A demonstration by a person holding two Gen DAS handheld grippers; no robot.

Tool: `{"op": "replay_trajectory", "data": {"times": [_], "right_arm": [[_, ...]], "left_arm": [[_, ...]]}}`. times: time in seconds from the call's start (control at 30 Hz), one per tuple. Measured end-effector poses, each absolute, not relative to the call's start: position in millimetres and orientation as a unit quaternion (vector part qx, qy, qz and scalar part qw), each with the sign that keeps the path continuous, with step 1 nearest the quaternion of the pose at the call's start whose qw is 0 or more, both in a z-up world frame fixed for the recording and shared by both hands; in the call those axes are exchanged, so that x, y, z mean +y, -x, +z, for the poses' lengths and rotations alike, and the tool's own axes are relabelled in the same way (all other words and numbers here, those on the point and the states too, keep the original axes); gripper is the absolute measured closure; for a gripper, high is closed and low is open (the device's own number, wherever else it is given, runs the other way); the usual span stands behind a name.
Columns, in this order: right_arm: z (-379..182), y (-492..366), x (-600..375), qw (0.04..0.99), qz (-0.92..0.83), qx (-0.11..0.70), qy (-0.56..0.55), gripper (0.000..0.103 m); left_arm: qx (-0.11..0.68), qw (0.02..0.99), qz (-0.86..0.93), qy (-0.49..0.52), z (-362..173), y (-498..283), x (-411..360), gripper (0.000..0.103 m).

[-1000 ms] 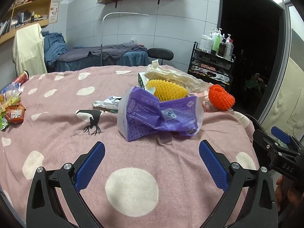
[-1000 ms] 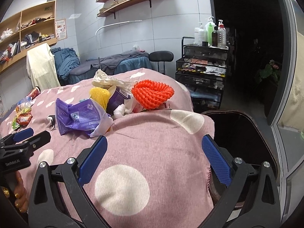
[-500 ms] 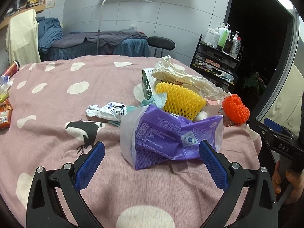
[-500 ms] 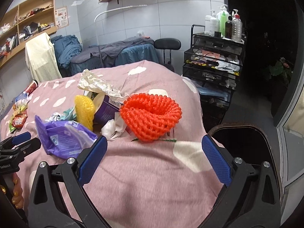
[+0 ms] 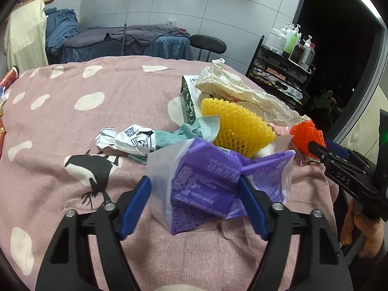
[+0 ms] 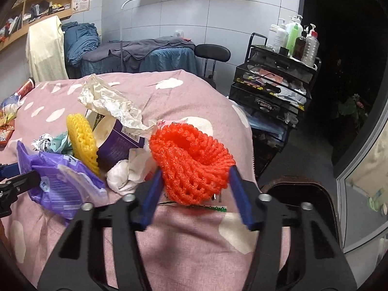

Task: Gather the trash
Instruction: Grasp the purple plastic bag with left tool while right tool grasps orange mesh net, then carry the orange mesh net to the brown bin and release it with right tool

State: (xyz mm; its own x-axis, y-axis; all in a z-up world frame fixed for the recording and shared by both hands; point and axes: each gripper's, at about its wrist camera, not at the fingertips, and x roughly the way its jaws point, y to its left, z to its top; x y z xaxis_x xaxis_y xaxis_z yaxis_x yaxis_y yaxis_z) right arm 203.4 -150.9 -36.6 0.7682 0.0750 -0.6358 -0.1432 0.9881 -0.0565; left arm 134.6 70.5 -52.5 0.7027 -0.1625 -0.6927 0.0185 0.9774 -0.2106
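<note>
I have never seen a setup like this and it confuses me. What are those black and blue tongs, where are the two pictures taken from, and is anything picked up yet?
No robot here: a person holds a two-finger gripper in each hand, with a fisheye camera on each looking along its blue fingers.

The left view shows the left gripper closing around a purple plastic bag. The right view shows the right gripper straddling an orange foam net.

Both pieces lie on the pink spotted cloth, so neither is lifted yet. Whether the fingers already squeeze them, I cannot tell.

Other trash nearby: a yellow foam net, crumpled white paper and a purple cup.
</note>
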Motion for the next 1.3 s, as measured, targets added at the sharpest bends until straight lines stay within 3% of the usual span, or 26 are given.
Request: {"op": "replay_trajectory", "data": {"times": [0.13,0.3,0.33,0.83,1.3], "right_arm": [[-37.8,-199.1,-151.7,0.941,0.065,0.331,0.040,0.067],[-31.7,-187.6,-156.9,0.946,0.071,0.315,0.024,0.077],[-30.9,-185.4,-158.3,0.947,0.071,0.314,0.020,0.084],[-20.8,-140.8,-181.5,0.953,0.079,0.291,-0.032,0.085],[-18.2,-93.7,-243.6,0.958,0.017,0.276,-0.082,0.085]], "left_arm": [[0.376,0.921,-0.047,0.094,-50.5,-127.8,71.2,0.048],[0.364,0.926,-0.046,0.086,-46.9,-115.7,68.6,0.057],[0.361,0.927,-0.043,0.086,-46.4,-113.9,68.9,0.059],[0.315,0.941,-0.050,0.110,-17.9,-75.0,71.7,0.063],[0.295,0.943,-0.132,0.075,-3.0,-71.7,8.6,0.062]]}}
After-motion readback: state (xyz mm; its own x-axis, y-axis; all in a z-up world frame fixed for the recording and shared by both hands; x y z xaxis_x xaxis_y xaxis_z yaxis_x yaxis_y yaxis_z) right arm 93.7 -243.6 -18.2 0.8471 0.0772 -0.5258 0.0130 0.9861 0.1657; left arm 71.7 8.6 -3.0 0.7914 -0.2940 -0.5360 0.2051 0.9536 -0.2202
